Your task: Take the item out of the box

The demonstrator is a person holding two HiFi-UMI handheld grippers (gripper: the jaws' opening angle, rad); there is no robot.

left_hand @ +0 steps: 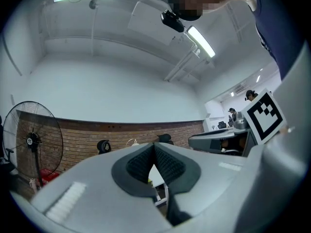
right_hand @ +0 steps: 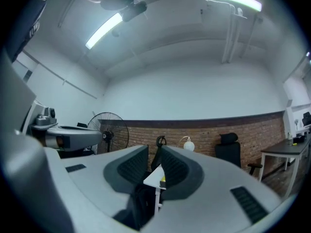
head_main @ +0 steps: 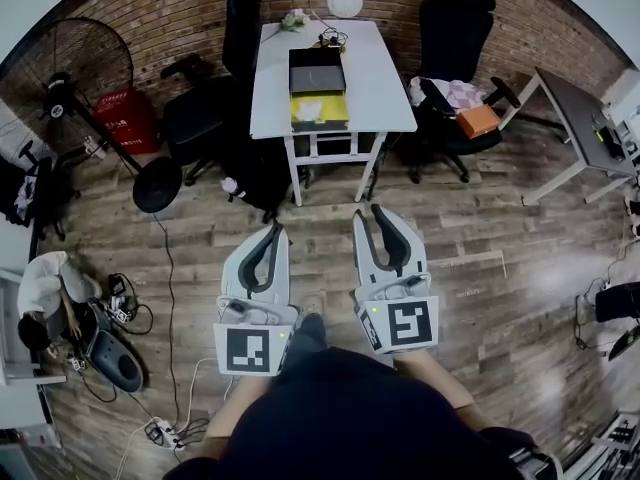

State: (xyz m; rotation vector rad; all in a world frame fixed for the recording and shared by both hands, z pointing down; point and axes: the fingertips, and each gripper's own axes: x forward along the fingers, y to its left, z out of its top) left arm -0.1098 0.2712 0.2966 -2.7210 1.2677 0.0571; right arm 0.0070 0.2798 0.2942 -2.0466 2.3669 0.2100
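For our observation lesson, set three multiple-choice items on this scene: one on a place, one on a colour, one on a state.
1. The table is: A red; B black; C white.
2. The black box stands: A on the floor; B on the table; C on a chair.
3. The jaws of the right gripper are: A apart, empty; B shut on the box; C shut, empty.
Answers: 1 C, its top is white; 2 B, it sits on the tabletop; 3 A, a gap shows with nothing in it.
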